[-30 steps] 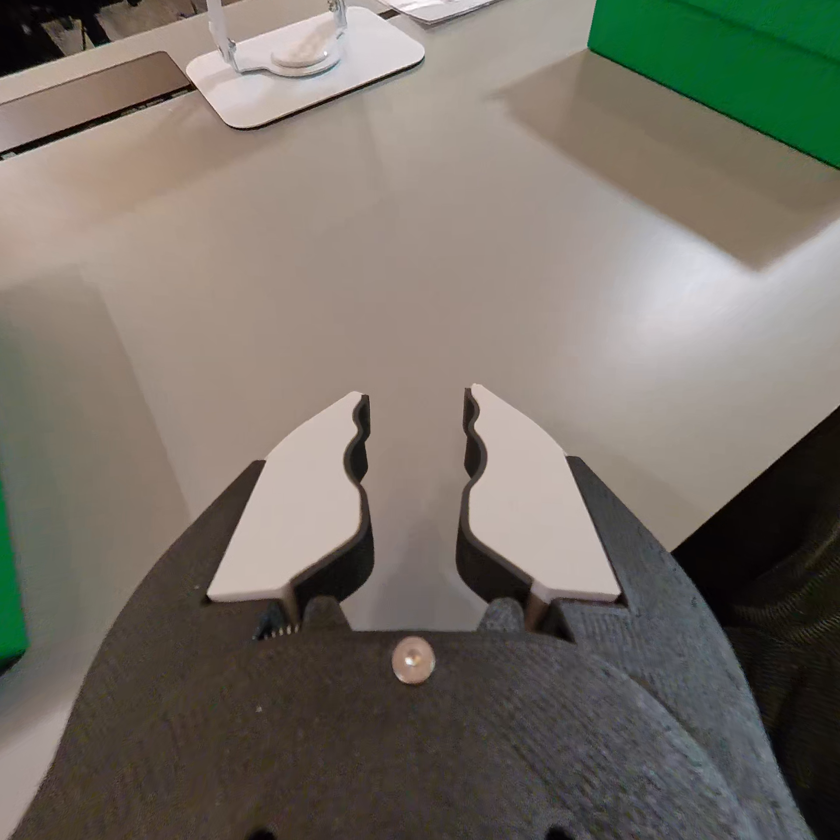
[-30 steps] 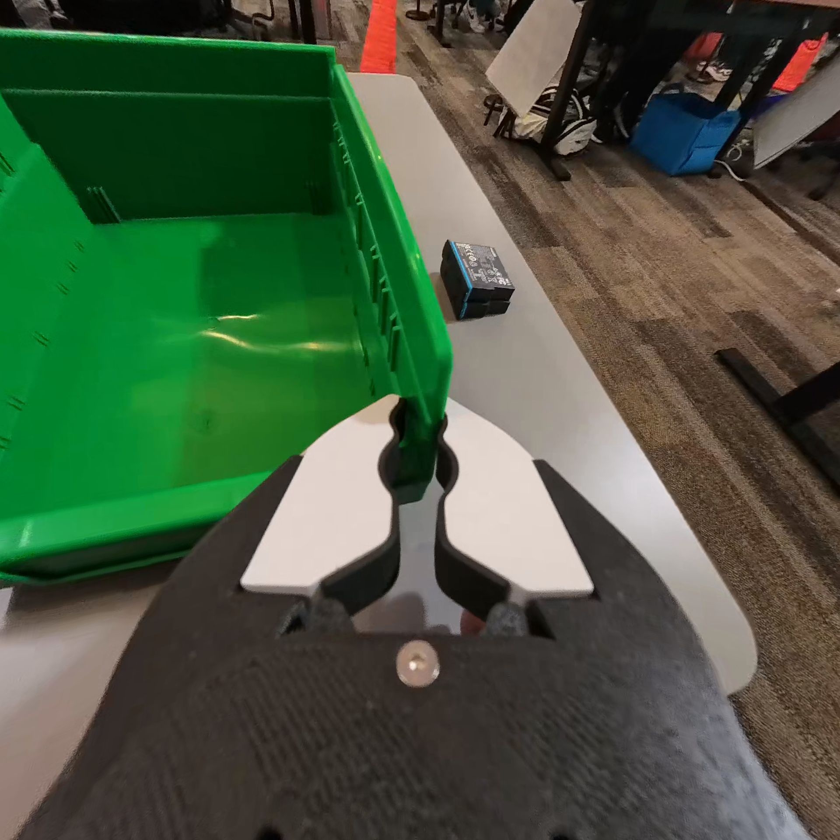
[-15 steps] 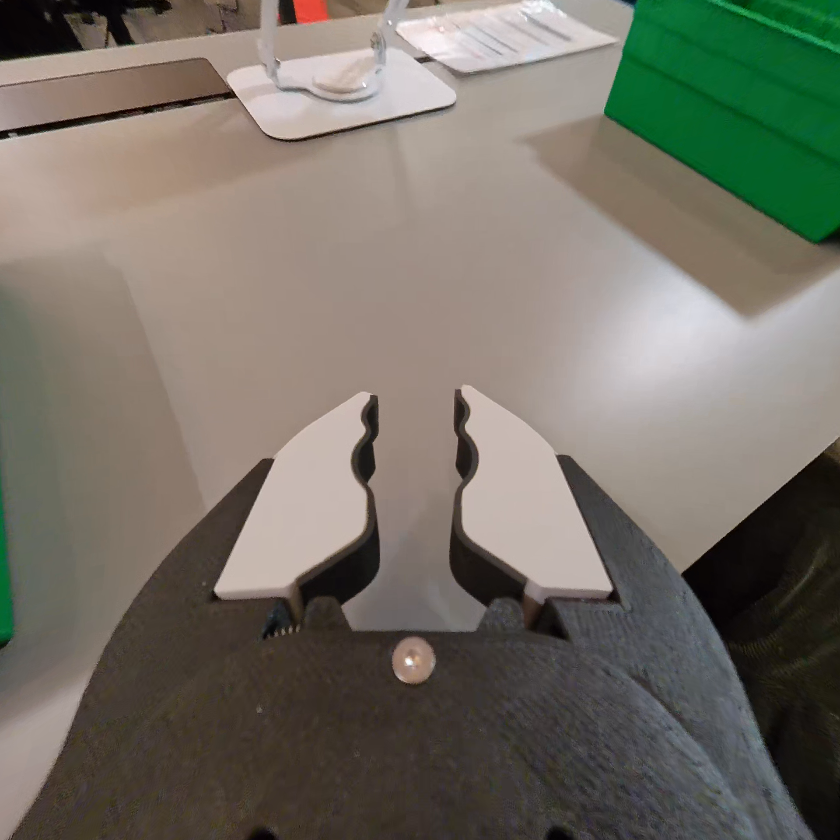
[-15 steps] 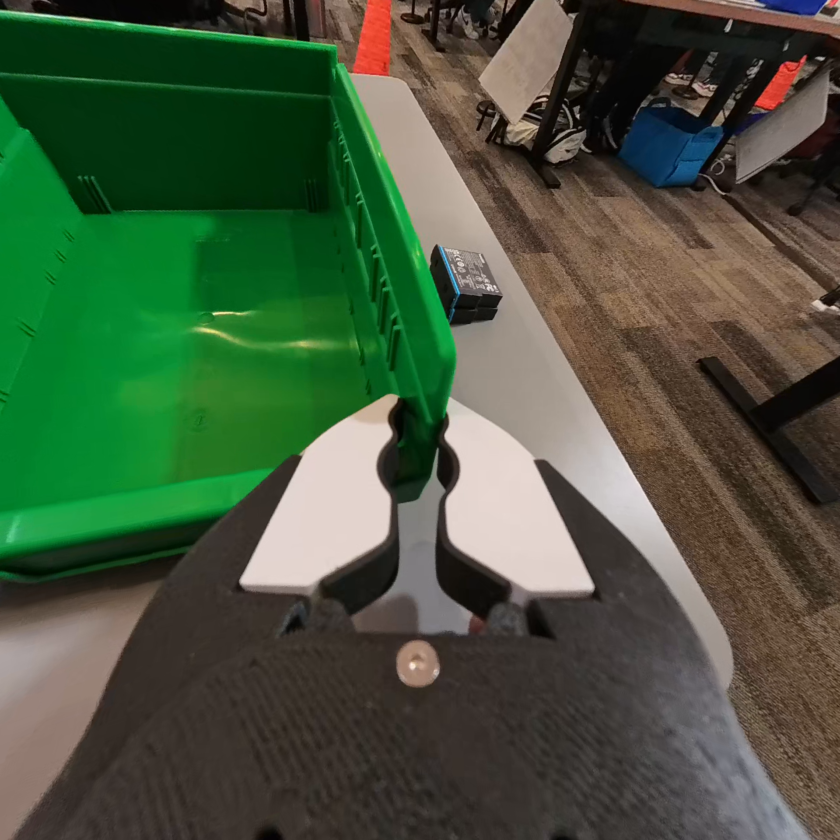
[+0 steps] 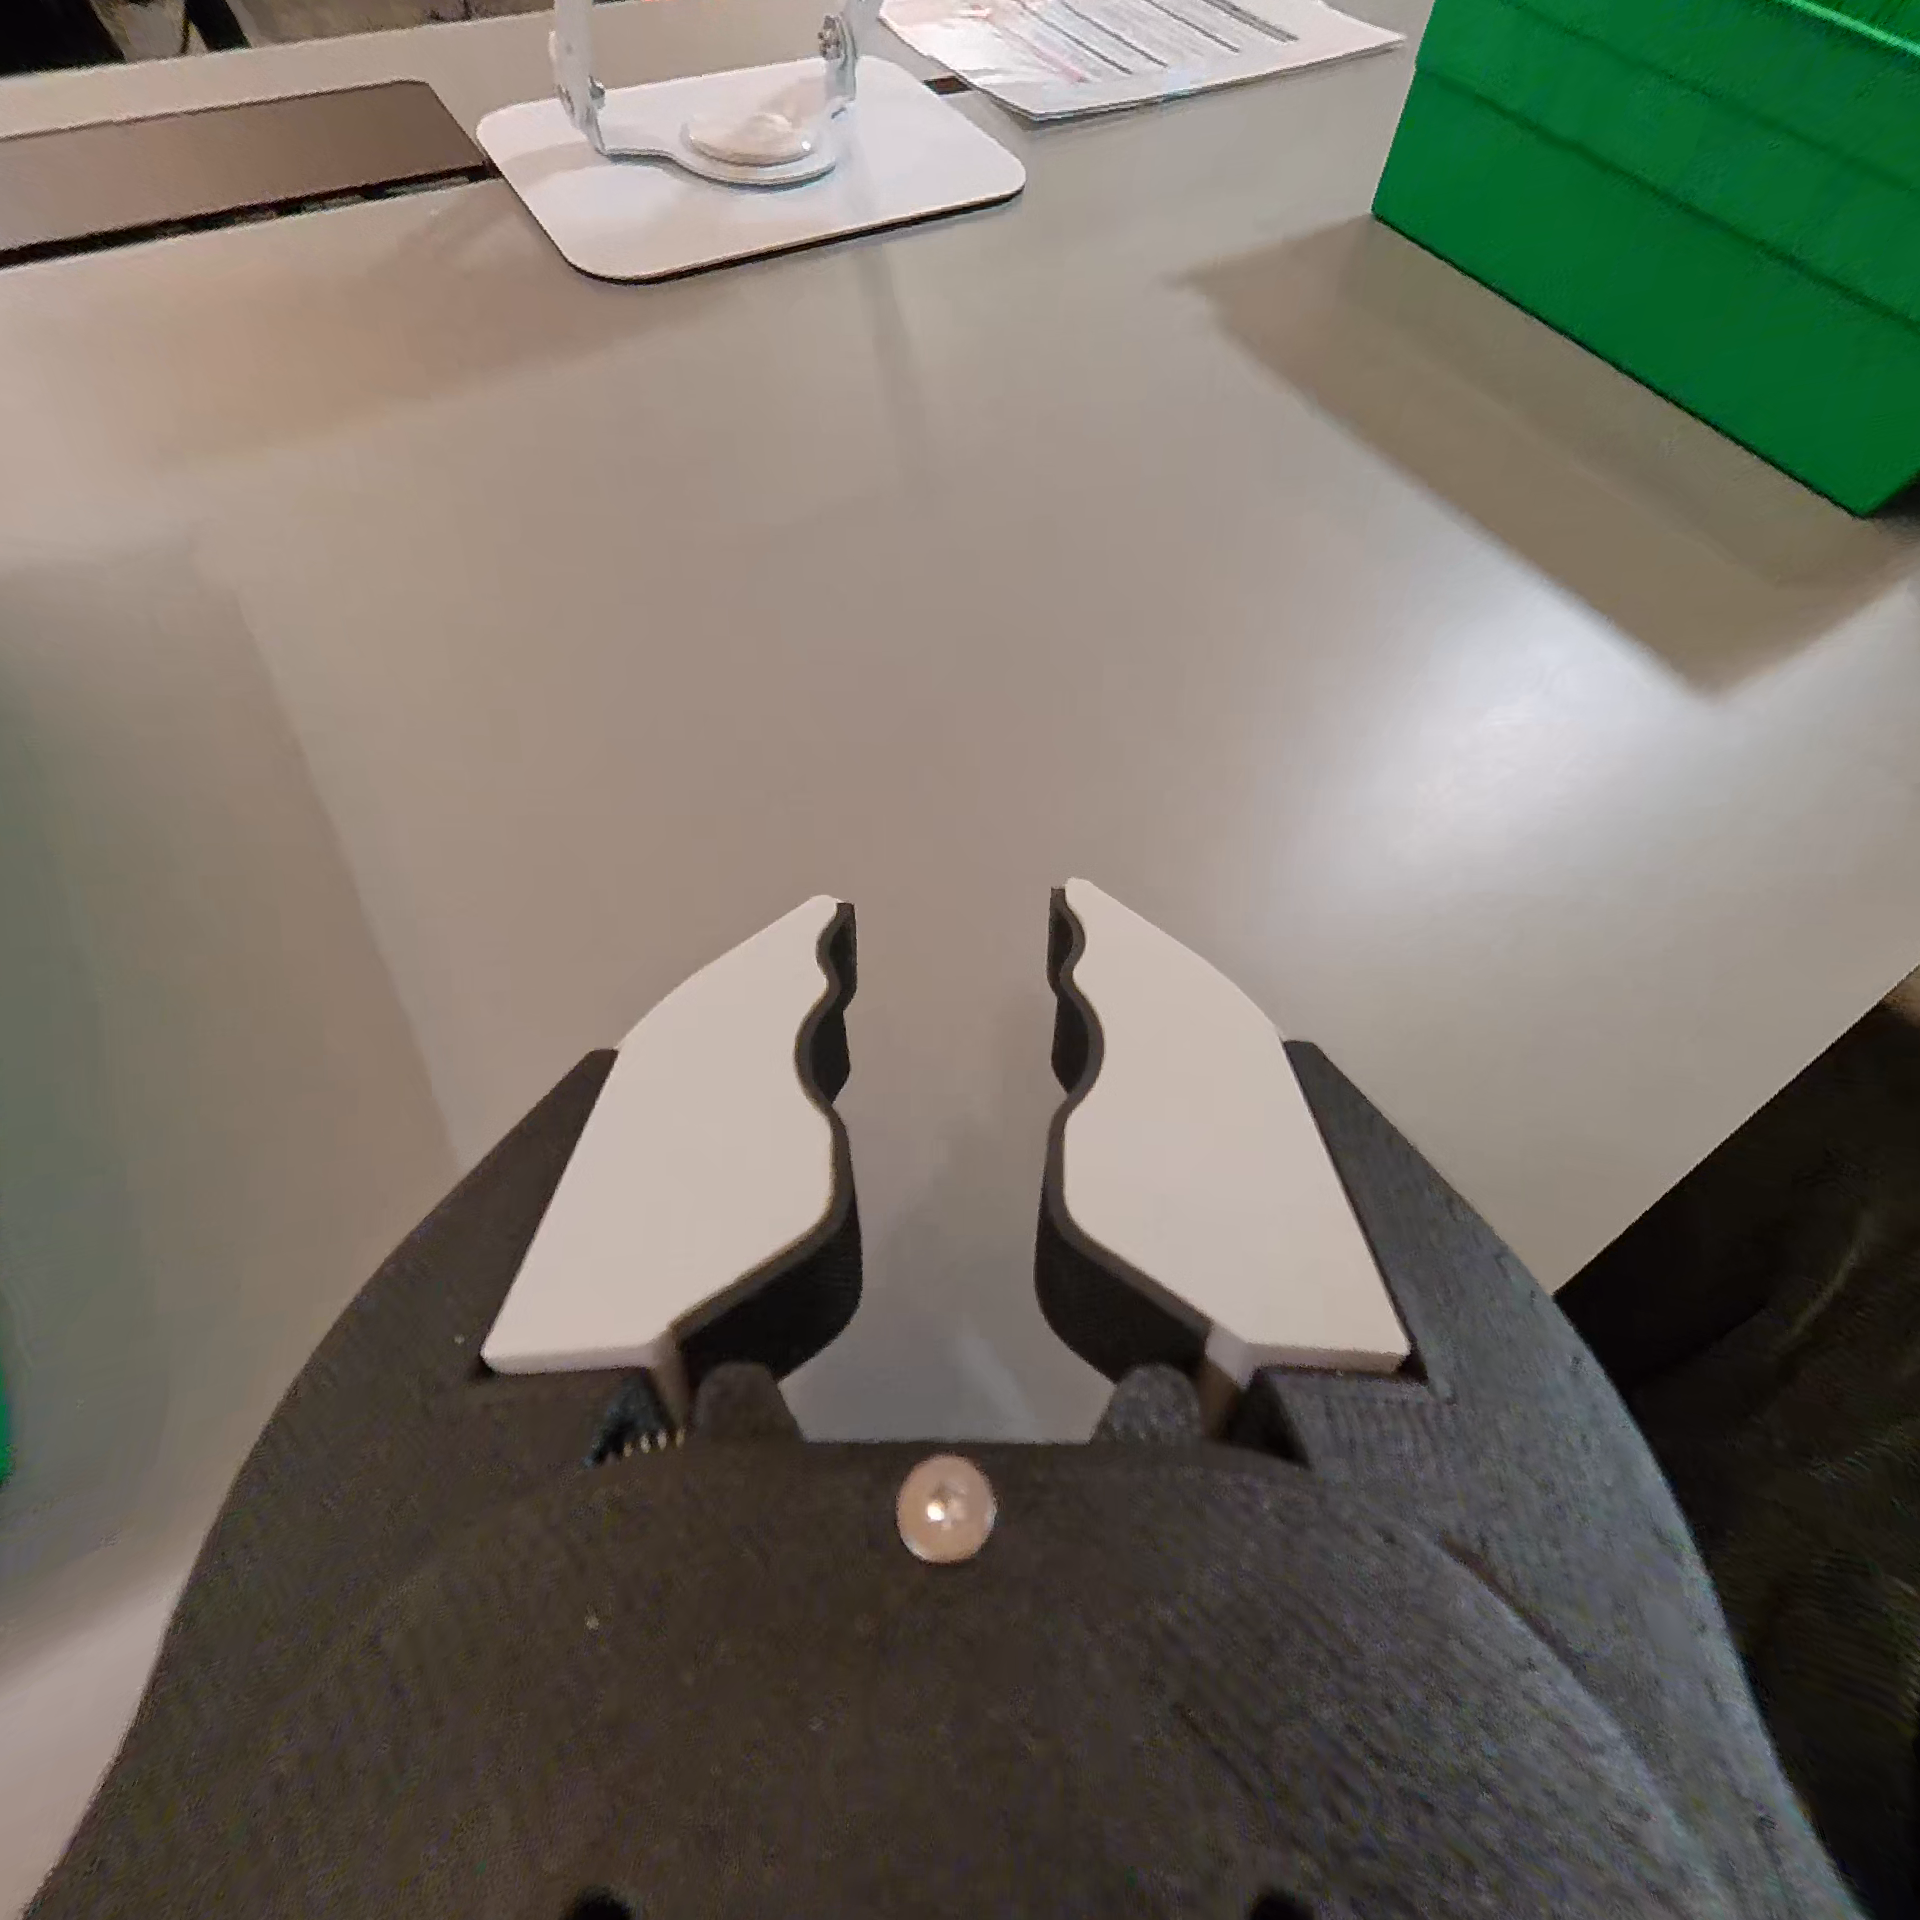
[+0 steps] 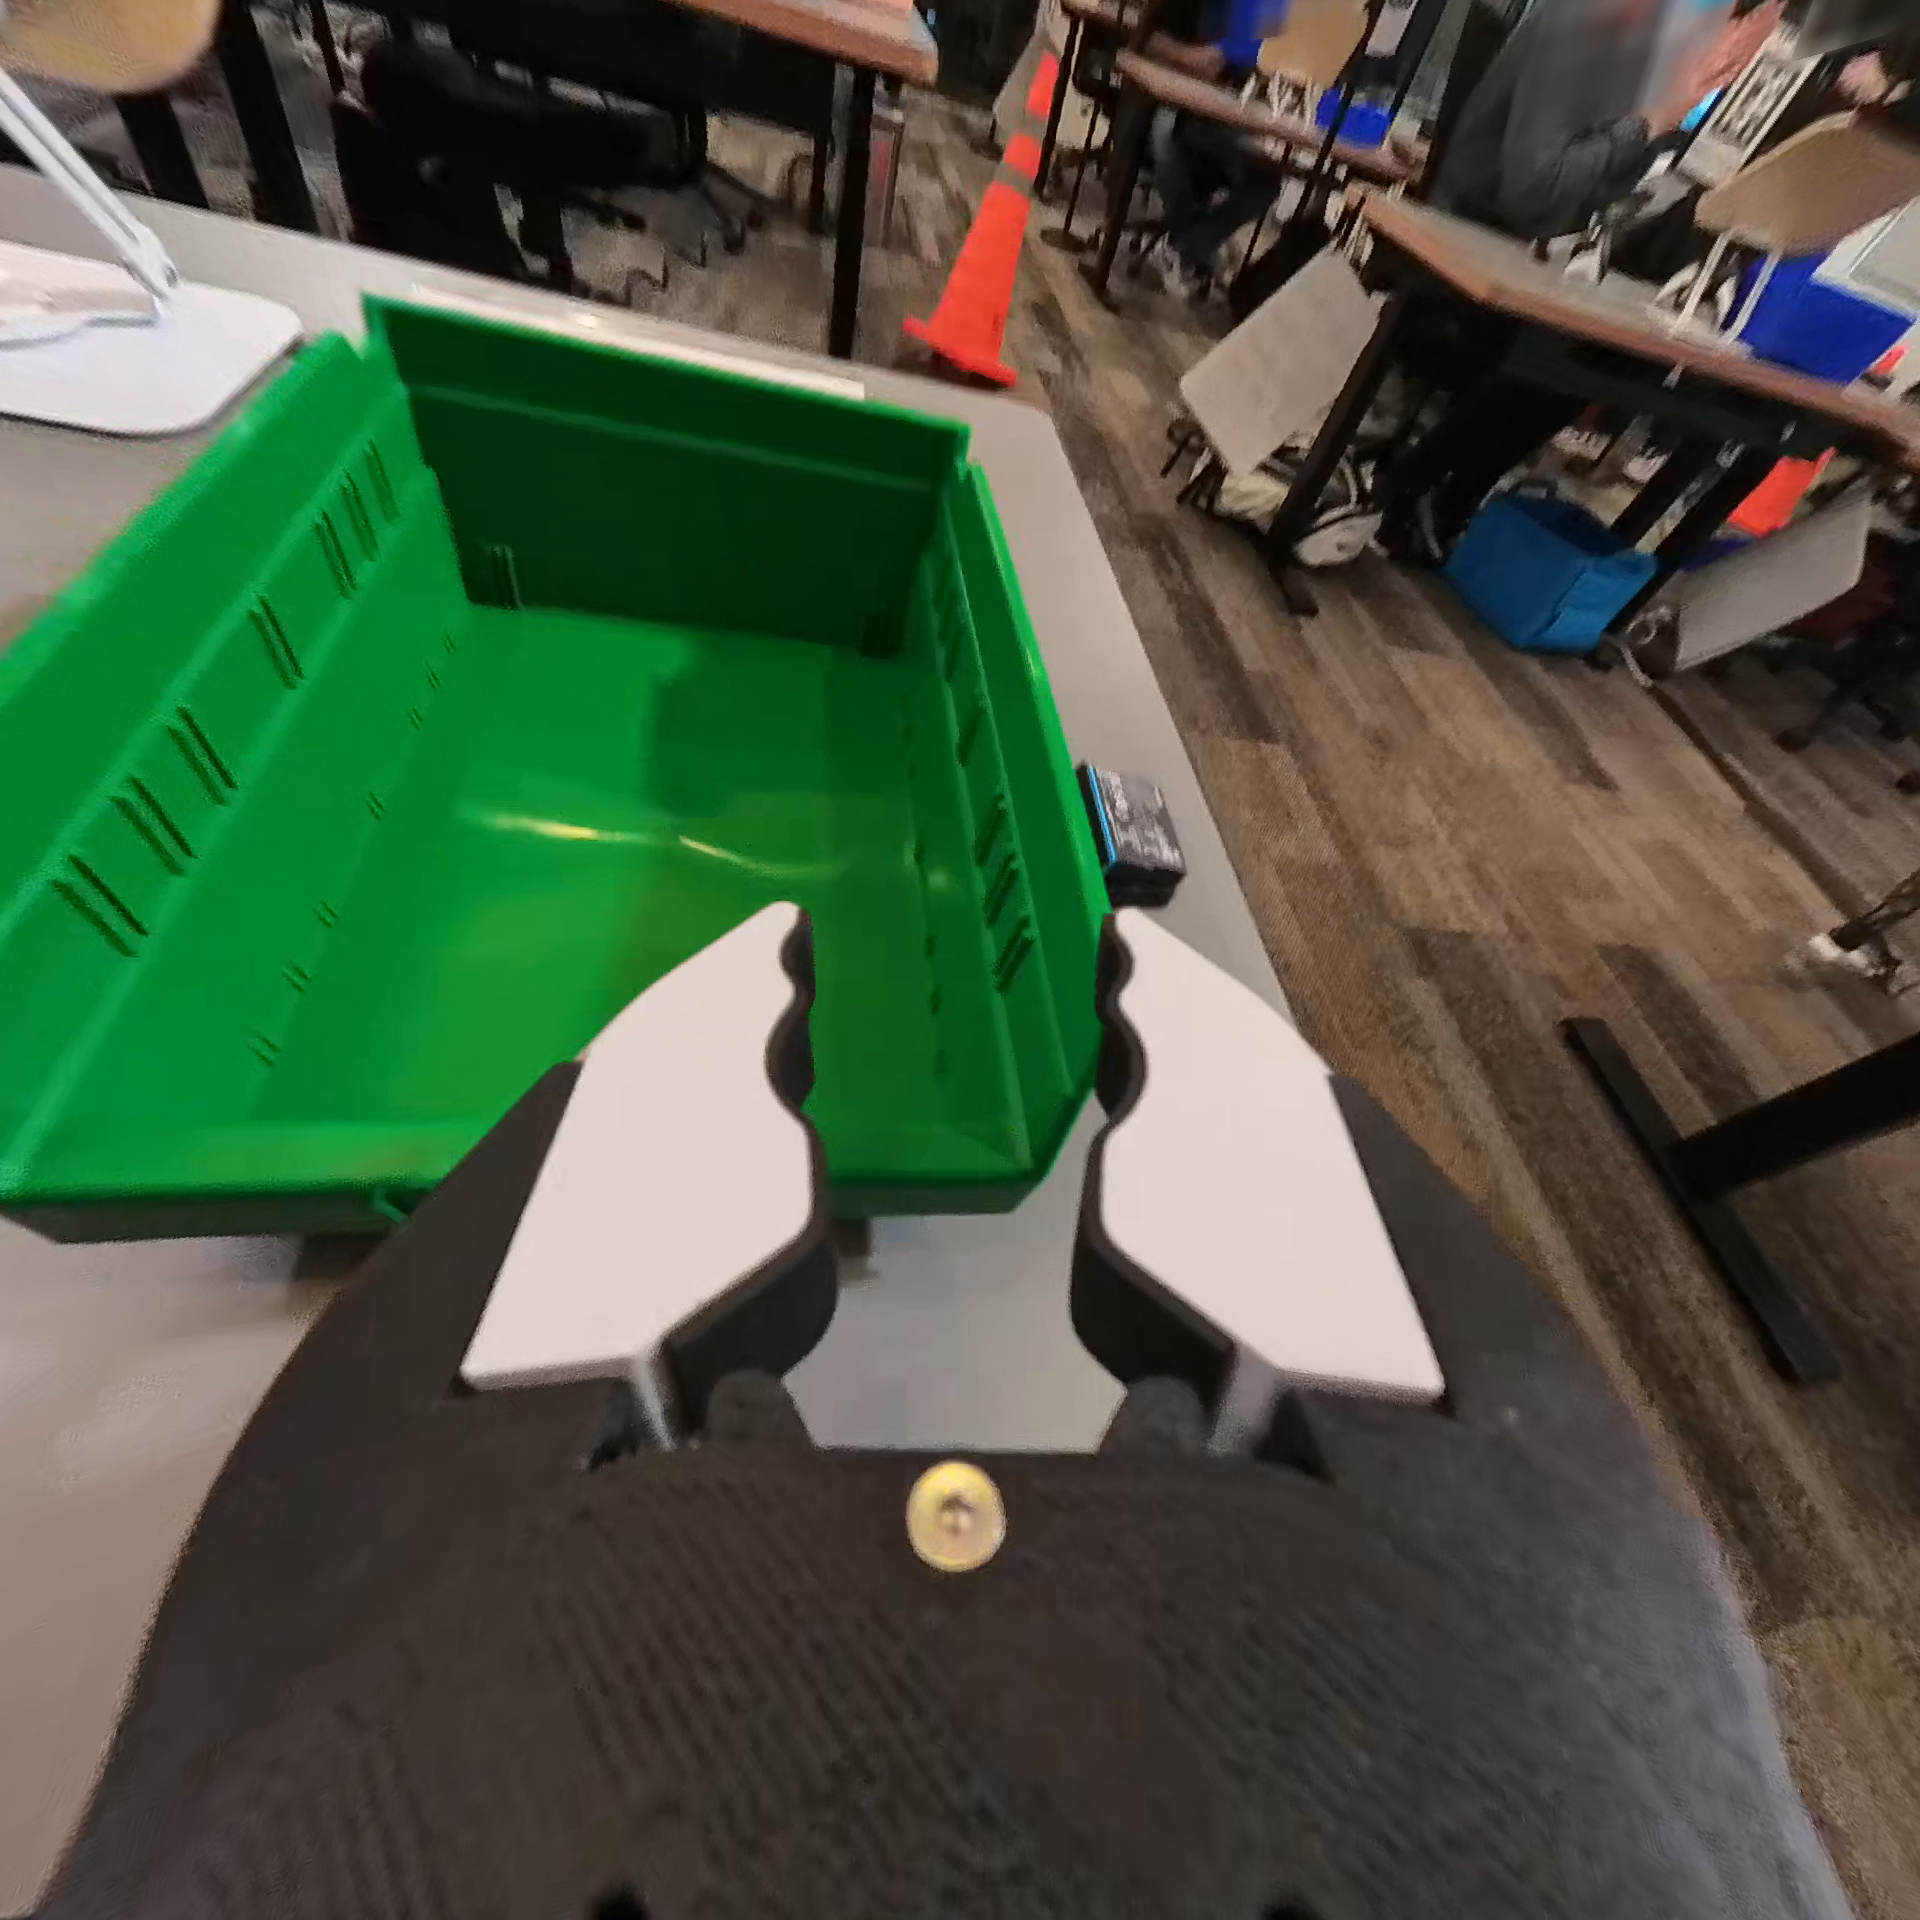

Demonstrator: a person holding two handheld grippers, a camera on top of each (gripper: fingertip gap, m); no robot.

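An empty green plastic bin point(image 6: 582, 862) stands on the grey table point(image 6: 125, 1382). My right gripper point(image 6: 951, 925) is open above the bin's near right corner, one finger over the inside, the other outside the right wall. A small black and blue block point(image 6: 1138, 831) lies on the table just outside that wall. My left gripper point(image 5: 951, 904) is open and empty over bare table point(image 5: 727, 582). The green bin's outer wall point(image 5: 1683, 229) shows at the far right of the left wrist view.
A white stand base point(image 5: 758, 177) and papers point(image 5: 1132, 47) lie at the table's far side; the base also shows in the right wrist view point(image 6: 114, 343). The table edge runs right of the bin, with wood floor, an orange cone point(image 6: 982, 239), desks and seated people beyond.
My right gripper has let go of the bin's right wall, opened wide and pulled back and up. My left gripper has narrowed slightly and drifted, so the bin sits farther right.
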